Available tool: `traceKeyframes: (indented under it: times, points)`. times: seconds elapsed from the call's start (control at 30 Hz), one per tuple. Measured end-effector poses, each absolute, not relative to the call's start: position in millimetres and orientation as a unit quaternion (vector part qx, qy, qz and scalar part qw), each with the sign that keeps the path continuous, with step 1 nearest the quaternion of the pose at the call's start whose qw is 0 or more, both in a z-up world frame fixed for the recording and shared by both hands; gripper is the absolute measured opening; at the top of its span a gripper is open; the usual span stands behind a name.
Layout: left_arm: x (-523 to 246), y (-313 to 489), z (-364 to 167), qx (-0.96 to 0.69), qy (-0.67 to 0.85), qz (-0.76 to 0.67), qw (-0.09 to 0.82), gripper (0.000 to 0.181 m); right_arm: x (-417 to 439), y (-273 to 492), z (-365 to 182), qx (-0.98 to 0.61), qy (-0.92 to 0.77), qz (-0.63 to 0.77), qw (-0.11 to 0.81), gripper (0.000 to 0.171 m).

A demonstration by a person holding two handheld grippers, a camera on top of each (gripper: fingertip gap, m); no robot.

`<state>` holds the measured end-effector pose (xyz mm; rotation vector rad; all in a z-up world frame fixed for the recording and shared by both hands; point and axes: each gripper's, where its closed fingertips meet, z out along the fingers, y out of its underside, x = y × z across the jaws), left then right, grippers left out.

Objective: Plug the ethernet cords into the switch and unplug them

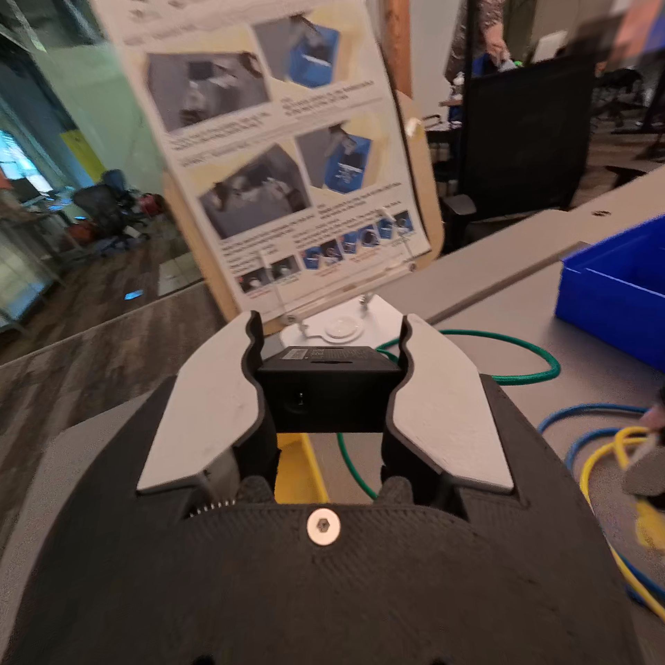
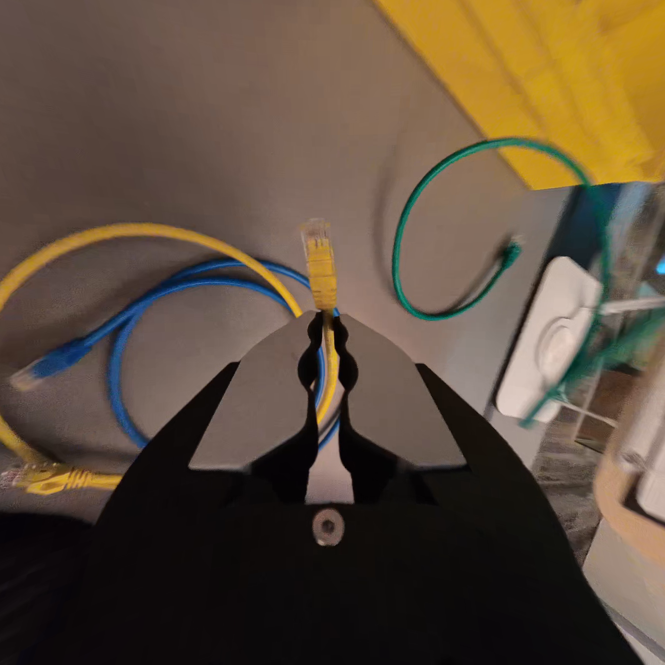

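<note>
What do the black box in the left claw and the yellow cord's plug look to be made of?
Switch: likely matte black plastic or painted metal; flat dull faces leave it open. Yellow cord: smooth rubbery jacket. Its plug: clear hard plastic tip with a ribbed yellow boot.

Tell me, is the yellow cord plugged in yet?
Not yet. The right gripper holds the yellow cord behind its plug, which points into open air.
</note>
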<state>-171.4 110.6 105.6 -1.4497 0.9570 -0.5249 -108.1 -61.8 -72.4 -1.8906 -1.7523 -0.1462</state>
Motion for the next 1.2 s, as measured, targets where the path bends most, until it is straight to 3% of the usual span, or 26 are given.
traceKeyframes:
  times: [0.03,0.23,0.4,0.63,0.77,0.93,1.03,1.2]
  points:
    - [-155.8,106.1,95.0,-0.631,0.433,-0.235,0.599,0.072,-106.0,-73.7,-54.2,-0.698,-0.645,-0.055,0.305,0.007]
    - [-66.4,74.6,-10.4,-0.655,0.547,-0.259,0.453,0.072,-61.5,-99.5,38.9,-0.664,-0.571,-0.115,0.469,0.007]
    - [-37.8,55.0,-93.1,-0.675,0.597,-0.293,0.319,0.072,-29.7,-92.1,53.7,-0.674,-0.521,-0.150,0.503,0.007]
    - [-49.8,57.0,-110.7,-0.689,0.588,-0.329,0.268,0.073,-19.4,-88.5,58.9,-0.676,-0.505,-0.156,0.513,0.007]
    - [-56.9,57.5,-80.0,-0.681,0.561,-0.370,0.292,0.075,-13.8,-80.7,67.2,-0.672,-0.481,-0.163,0.539,0.007]
    - [-72.5,35.2,9.4,-0.628,0.525,-0.468,0.334,0.076,-9.0,-63.4,81.2,-0.658,-0.439,-0.213,0.573,0.007]
    - [-81.1,-16.8,71.7,-0.526,0.553,-0.523,0.380,0.067,-20.7,-55.4,87.7,-0.638,-0.430,-0.236,0.593,0.007]
    - [-76.0,-58.8,98.4,-0.484,0.574,-0.464,0.471,0.054,-41.5,-47.0,87.3,-0.615,-0.438,-0.275,0.595,0.007]
